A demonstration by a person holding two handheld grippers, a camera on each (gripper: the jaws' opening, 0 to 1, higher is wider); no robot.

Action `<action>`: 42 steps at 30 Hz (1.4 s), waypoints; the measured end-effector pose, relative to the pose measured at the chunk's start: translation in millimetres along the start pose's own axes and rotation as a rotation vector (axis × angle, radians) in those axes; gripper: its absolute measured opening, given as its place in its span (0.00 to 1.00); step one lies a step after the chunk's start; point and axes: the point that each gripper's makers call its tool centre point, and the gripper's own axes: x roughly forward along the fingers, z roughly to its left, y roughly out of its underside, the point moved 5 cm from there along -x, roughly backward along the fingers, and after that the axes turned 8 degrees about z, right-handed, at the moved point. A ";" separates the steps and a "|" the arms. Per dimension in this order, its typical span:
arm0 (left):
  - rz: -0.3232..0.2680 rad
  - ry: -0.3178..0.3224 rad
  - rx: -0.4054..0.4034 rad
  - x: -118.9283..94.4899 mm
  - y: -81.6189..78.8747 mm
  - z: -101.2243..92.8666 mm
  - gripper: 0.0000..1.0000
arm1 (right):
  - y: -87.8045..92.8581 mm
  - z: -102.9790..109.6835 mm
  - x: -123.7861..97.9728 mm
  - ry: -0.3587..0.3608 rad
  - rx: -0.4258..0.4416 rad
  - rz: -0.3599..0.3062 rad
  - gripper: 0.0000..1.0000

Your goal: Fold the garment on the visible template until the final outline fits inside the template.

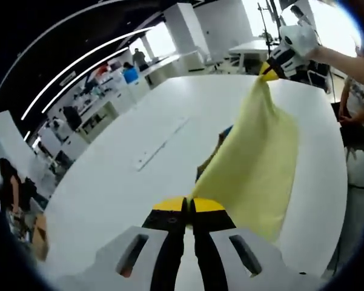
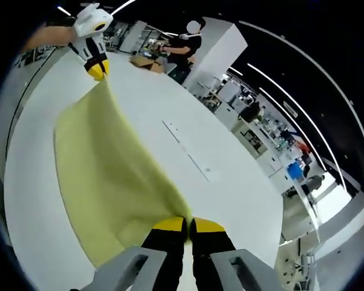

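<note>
Hanging above the white table [image 1: 109,182] in the left gripper view, the yellow garment [image 1: 254,170] is pinched at one corner by the left gripper [image 1: 188,207], its jaws pressed together, and at the far corner by the right gripper [image 1: 270,73]

In the right gripper view, the garment [image 2: 109,182] is stretched between the right gripper [image 2: 188,223], clamped on it, and the left gripper [image 2: 97,71]

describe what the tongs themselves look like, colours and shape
Both match. The left tongs have two black jaws with yellow tips, rising from a white body with slotted openings. The right tongs look alike: black jaws, yellow tips, light grey-white slotted body. Seen from afar, each shows a white housing with black bands behind the yellow tips.
</note>
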 end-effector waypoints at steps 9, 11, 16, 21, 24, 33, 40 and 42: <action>0.080 -0.004 0.032 26.6 13.2 1.4 0.00 | -3.1 -1.6 30.9 0.023 0.016 0.009 0.00; 0.092 0.000 0.029 32.2 16.6 2.0 0.00 | -2.0 -0.5 38.1 0.024 0.023 0.016 0.00; 0.116 0.012 -0.002 51.3 24.0 5.0 0.00 | 3.9 3.3 62.0 0.007 0.050 0.047 0.00; 0.142 0.030 -0.012 71.0 31.9 6.0 0.00 | 11.8 7.6 84.5 -0.019 0.059 0.082 0.00; 0.152 0.041 -0.023 81.1 36.5 7.0 0.00 | 17.5 11.3 96.8 -0.037 0.074 0.105 0.00; 0.210 0.073 -0.043 106.2 54.4 5.3 0.01 | 28.3 18.0 120.0 -0.100 0.133 0.130 0.00; 0.206 0.090 -0.139 114.1 64.0 7.9 0.03 | 37.5 21.1 128.5 -0.146 0.172 0.152 0.00; 0.206 0.090 -0.154 115.4 66.9 8.9 0.04 | 38.9 20.8 131.2 -0.156 0.177 0.146 0.00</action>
